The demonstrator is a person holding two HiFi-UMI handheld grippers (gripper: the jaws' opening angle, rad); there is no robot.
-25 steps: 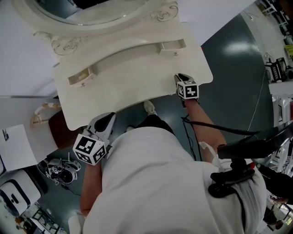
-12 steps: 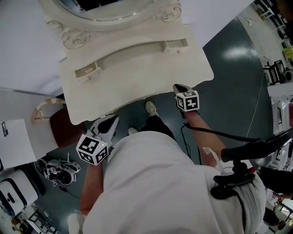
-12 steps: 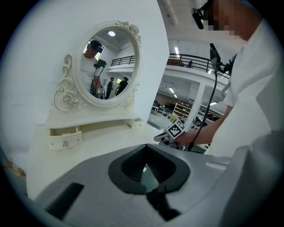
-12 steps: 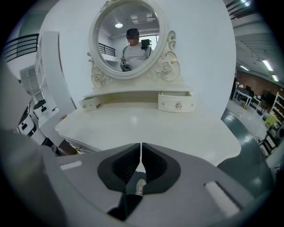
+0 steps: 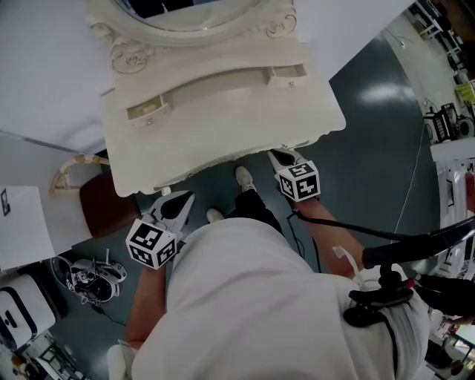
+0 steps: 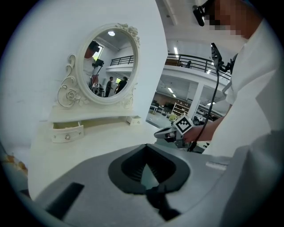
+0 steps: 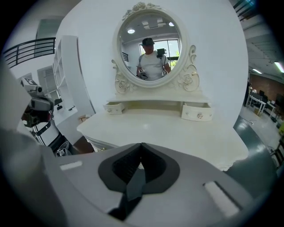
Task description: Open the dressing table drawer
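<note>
The cream dressing table (image 5: 223,126) stands in front of me below its oval mirror (image 5: 185,11). On its back shelf are two small drawers, the left one (image 5: 147,110) and the right one (image 5: 288,73), both drawn out a little. My right gripper (image 5: 278,154) hangs at the table's front right edge, shut with nothing in it. My left gripper (image 5: 180,199) is just off the front left edge, shut and empty too. From the right gripper (image 7: 137,170) both drawers (image 7: 114,107) (image 7: 196,113) show far ahead. The left gripper (image 6: 148,177) faces the table from its side.
A brown stool (image 5: 100,204) with a cream back stands left of the table. Shoes (image 5: 93,271) lie on the dark floor beside it. My feet (image 5: 243,177) are under the table's front edge. A black cable (image 5: 371,230) trails from the right gripper. Shelving (image 5: 445,111) stands far right.
My right gripper has drawn back from over the tabletop's right corner to its front edge, toward my body. The left gripper has shifted only a little along the front left edge.
</note>
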